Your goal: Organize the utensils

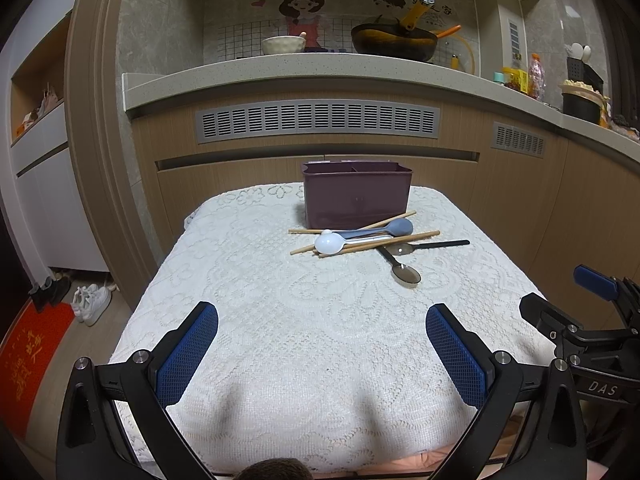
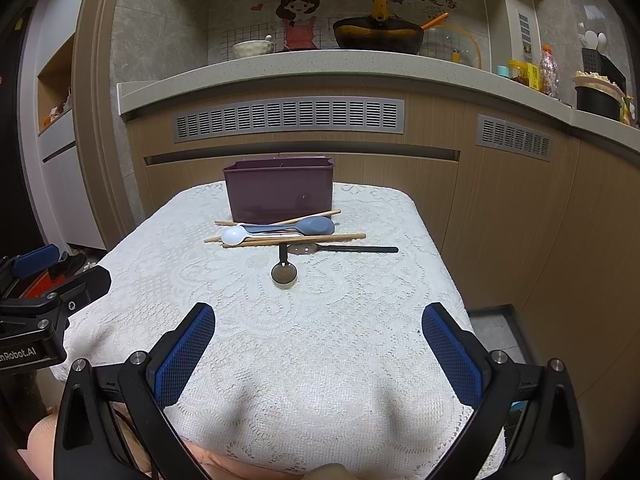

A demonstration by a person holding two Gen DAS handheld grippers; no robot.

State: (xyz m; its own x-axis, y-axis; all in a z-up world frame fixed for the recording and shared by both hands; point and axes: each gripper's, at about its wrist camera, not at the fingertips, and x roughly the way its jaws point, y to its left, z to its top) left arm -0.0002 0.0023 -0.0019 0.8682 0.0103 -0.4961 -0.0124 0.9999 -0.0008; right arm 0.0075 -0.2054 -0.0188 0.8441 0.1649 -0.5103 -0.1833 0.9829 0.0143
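A purple divided utensil box (image 1: 356,194) (image 2: 279,188) stands at the far end of the lace-covered table (image 1: 280,320) (image 2: 320,340). In front of it lies a pile: wooden chopsticks (image 1: 380,241) (image 2: 320,238), a white spoon (image 1: 330,243) (image 2: 234,235), a blue-grey spoon (image 1: 398,227) (image 2: 316,225), and two dark spoons (image 1: 405,272) (image 2: 284,271). My left gripper (image 1: 322,352) is open and empty over the near part of the table. My right gripper (image 2: 318,350) is open and empty beside it, and shows at the right edge of the left wrist view (image 1: 592,320).
Wooden kitchen cabinets with vent grilles (image 1: 318,120) stand behind the table. The counter above holds a bowl (image 1: 284,44), a wok (image 1: 394,42) and jars (image 1: 536,76). Shoes (image 1: 92,300) and a red mat (image 1: 28,360) lie on the floor at the left.
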